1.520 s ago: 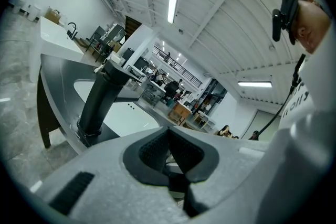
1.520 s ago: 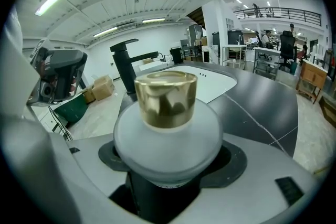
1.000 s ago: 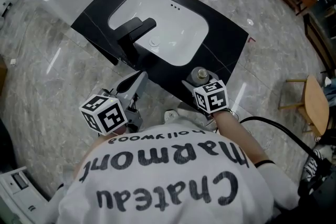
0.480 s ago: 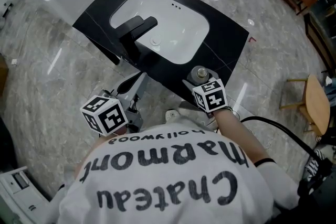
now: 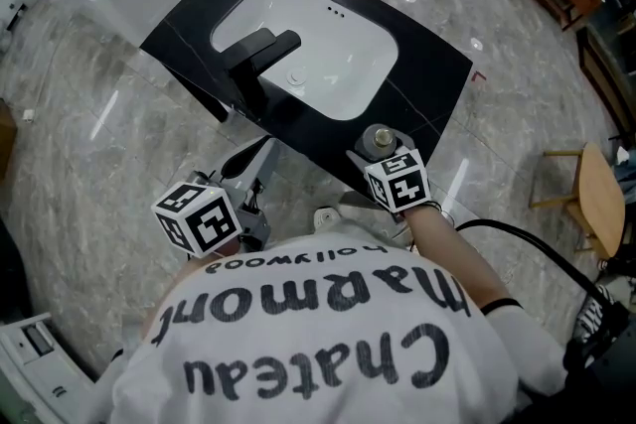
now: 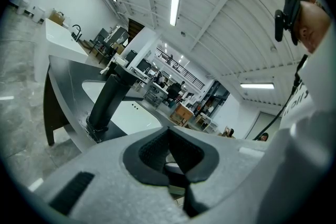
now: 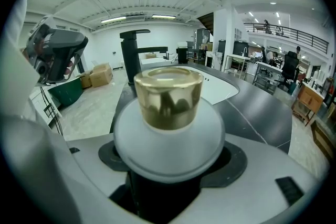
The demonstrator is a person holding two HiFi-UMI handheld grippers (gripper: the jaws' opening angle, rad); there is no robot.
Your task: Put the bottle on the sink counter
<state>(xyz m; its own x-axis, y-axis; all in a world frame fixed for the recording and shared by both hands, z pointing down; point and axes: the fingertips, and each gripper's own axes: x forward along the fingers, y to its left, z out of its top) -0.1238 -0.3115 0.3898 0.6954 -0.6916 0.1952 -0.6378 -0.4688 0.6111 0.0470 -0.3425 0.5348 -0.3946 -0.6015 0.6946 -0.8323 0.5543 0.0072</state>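
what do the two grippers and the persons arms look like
The left gripper and right gripper have light grey bodies with dark ridged pads lining the jaws. Each carries a white cube printed with black square markers: the left cube and the right cube. A black cable trails by the right arm. The person wears a white T-shirt with black lettering.

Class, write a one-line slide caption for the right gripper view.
Right gripper clamps a white bottle with shiny gold cap, black faucet behind.
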